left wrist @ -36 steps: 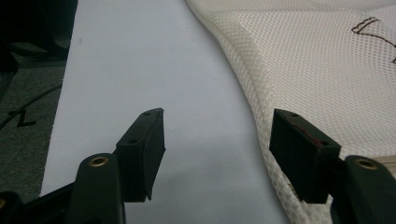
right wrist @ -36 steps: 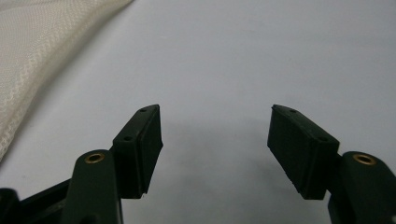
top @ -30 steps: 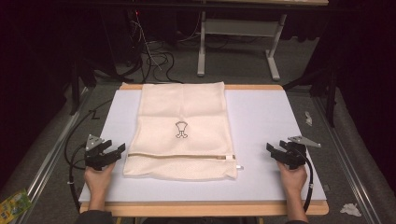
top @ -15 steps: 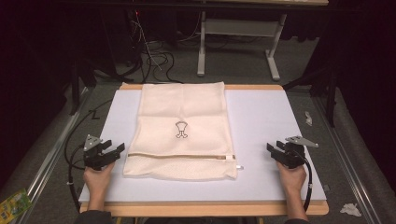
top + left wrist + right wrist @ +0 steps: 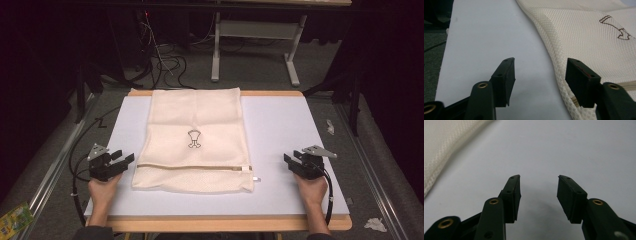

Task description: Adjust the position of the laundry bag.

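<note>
The left gripper (image 5: 121, 161) rests on the white table top (image 5: 285, 125) at the near left, just beside the left edge of the cream mesh laundry bag (image 5: 196, 120). Its jaws stand apart with nothing between them and have just been closing a little; in the left gripper view (image 5: 539, 75) the bag's hem runs past the right-hand jaw without being pinched. The right gripper (image 5: 291, 161) lies at the near right, well apart from the bag's right edge, jaws also spread over bare table and just narrowed, as the right gripper view (image 5: 539, 192) shows.

The bag lies flat in the middle of the table, reaching its far edge. A zip (image 5: 195, 167) crosses it near the near end, and a small dark printed mark (image 5: 194, 139) sits at its centre.
</note>
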A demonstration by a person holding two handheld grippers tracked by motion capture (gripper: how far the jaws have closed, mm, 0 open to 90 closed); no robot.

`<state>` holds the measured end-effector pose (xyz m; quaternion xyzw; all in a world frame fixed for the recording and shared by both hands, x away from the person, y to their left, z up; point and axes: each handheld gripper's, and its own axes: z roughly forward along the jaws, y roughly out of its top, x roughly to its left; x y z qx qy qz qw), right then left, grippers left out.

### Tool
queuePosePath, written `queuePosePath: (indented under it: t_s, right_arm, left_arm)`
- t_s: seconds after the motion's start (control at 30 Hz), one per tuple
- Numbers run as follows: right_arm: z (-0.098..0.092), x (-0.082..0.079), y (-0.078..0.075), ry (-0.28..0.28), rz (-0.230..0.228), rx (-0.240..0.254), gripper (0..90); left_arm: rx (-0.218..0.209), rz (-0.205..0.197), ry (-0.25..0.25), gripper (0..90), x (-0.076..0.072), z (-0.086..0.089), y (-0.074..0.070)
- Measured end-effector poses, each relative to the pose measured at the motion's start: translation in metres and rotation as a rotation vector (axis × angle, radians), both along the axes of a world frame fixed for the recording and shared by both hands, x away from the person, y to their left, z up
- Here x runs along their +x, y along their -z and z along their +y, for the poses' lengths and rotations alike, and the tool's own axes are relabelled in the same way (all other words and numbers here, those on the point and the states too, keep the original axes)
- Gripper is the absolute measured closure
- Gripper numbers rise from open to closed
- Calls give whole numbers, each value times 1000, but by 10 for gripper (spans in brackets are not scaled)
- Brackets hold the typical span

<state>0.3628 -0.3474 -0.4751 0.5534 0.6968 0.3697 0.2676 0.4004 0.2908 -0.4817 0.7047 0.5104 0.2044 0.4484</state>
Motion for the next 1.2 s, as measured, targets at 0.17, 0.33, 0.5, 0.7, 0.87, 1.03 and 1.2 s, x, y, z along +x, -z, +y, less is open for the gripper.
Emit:
queuePosePath:
  t_s: [0.17,0.33,0.5,0.7,0.87,1.03,1.2]
  right_arm:
    - [-1,0,-3,4,-7,72,531]
    - [7,-2,-7,-28,-9,62,520]
    - [14,-2,-13,-60,-32,72,516]
    - [35,1,-19,-113,-2,54,520]
    - [47,6,-23,-136,48,53,523]
    - [59,10,-25,-149,61,55,499]
    - [73,16,-29,-187,98,59,488]
  left_arm:
    - [56,-10,19,400,-2,-9,-4]
    - [58,15,51,388,0,-17,-11]
    - [57,21,75,404,-1,-24,-18]
    - [80,59,79,397,1,-33,-17]
    - [97,63,79,379,1,-36,-21]
    - [110,67,72,370,3,-40,-21]
    - [128,91,67,369,8,-46,-21]
